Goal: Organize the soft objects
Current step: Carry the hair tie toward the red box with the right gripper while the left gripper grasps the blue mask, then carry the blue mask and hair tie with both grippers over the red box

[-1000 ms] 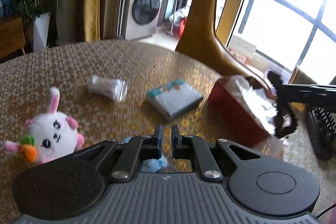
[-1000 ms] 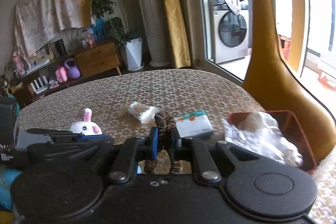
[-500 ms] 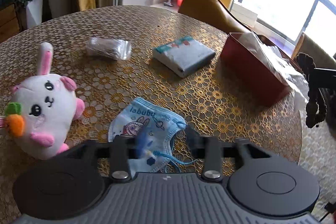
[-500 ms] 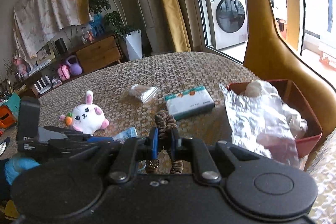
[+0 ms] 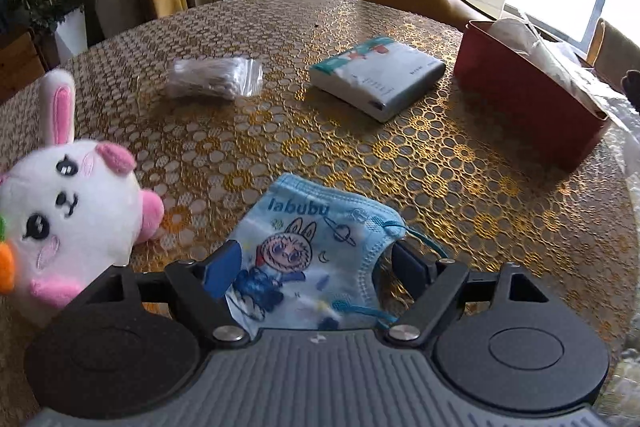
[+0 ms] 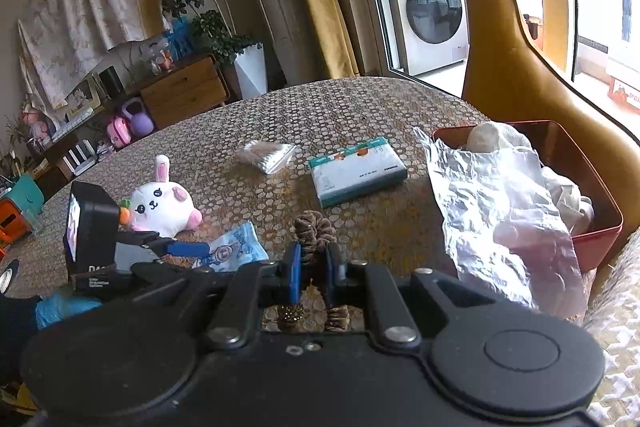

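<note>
In the left wrist view the left gripper has just been opening; its jaws stand spread on either side of a blue child's face mask lying flat on the tabletop, pads not pressing it. A plush rabbit sits just left of it, with a tissue pack and red box farther off. In the right wrist view the right gripper pinches a brown scrunchie between nearly closed jaws, above the tabletop, left of the box.
</note>
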### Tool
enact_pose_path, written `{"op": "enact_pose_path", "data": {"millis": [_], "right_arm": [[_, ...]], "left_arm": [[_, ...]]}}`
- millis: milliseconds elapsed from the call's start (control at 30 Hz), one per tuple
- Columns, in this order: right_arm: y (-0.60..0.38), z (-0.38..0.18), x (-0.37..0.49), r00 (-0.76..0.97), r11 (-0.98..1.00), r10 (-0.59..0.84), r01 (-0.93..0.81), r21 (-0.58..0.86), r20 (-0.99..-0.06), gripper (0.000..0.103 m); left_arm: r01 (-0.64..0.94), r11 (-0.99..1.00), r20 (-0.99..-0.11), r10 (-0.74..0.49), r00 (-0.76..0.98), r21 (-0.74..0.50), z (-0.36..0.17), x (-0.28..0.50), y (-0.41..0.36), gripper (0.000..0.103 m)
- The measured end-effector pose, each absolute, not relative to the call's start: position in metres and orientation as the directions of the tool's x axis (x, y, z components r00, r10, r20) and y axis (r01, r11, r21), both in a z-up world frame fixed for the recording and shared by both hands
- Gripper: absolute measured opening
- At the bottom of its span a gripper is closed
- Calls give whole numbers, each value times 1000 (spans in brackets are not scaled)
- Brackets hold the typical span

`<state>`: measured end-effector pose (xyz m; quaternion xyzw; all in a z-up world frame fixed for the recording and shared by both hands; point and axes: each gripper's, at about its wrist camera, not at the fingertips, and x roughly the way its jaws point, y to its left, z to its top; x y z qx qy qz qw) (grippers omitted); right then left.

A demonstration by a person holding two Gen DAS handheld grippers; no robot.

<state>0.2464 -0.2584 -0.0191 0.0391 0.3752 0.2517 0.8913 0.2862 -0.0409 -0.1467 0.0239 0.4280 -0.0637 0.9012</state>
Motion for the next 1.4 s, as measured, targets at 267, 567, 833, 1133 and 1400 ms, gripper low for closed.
{"op": "enact_pose_path", "data": {"millis": [267,567,833,1133,1400], "right_arm": [[-254,-23,249,583,871,476,-415,263,-658,11],[-254,-26,247,579,873,473,-409,264,-665,11],[-254,-26,245,580,876,468,-402,265,-666,11],[-270,-9,237,619,885,460,-381,270,-636,11],[-302,13,233,684,906,424,-335,260,-594,11]], "left_arm": [[114,993,-765,-78,640,-6,-149,301,-42,82],[53,998,-754,-69,654,-45,-143,299,-24,35],[3,992,-751,-98,653,-127,-132,300,-3,8],[43,982,-721,-165,672,-185,-99,286,-12,5],[102,955,-678,-272,683,-279,-59,280,-32,5]]}}
